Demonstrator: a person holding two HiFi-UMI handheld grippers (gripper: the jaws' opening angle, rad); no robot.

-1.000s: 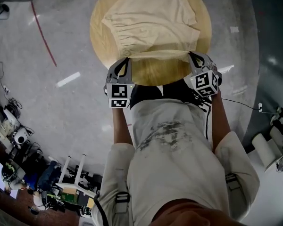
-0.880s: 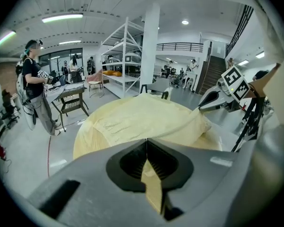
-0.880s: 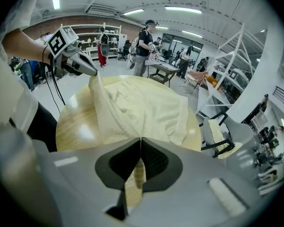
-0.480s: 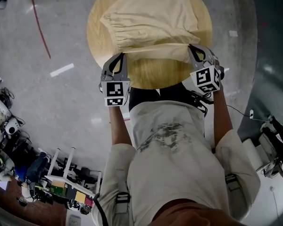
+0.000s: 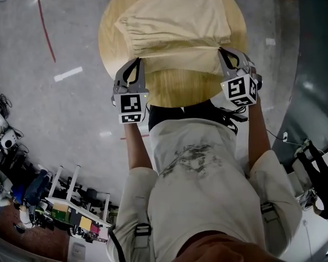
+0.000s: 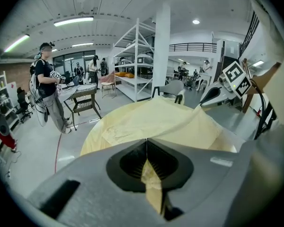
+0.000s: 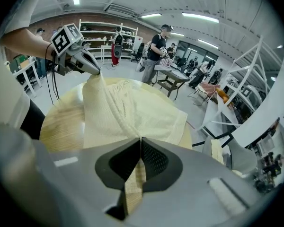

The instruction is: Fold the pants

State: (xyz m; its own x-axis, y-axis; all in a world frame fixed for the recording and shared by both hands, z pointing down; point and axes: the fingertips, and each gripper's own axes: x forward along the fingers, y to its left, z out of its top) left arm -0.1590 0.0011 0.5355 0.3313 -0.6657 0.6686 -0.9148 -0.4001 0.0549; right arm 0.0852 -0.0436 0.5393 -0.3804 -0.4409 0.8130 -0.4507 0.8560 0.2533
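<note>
Pale yellow pants [image 5: 175,21] lie on a round wooden table [image 5: 180,86]. My left gripper [image 5: 137,60] is shut on the pants' near left edge, and my right gripper [image 5: 221,51] is shut on the near right edge. Between them the held edge is lifted and stretched across the cloth. In the left gripper view a strip of yellow cloth [image 6: 152,181] is pinched in the closed left gripper [image 6: 146,143], and the right gripper [image 6: 212,98] shows beyond. In the right gripper view cloth [image 7: 132,183] sits in the closed right gripper [image 7: 140,141], with the left gripper [image 7: 85,63] across the pants.
The person stands against the table's near rim. A red cable [image 5: 44,23] and a white tape strip [image 5: 68,73] lie on the grey floor at left. Equipment clutter [image 5: 38,201] fills the lower left. People [image 6: 47,89], white shelving [image 6: 137,60] and small tables stand farther off.
Both grippers have moved away from the person, farther over the table, carrying the pants' near edge with them. Their jaws have stayed shut.
</note>
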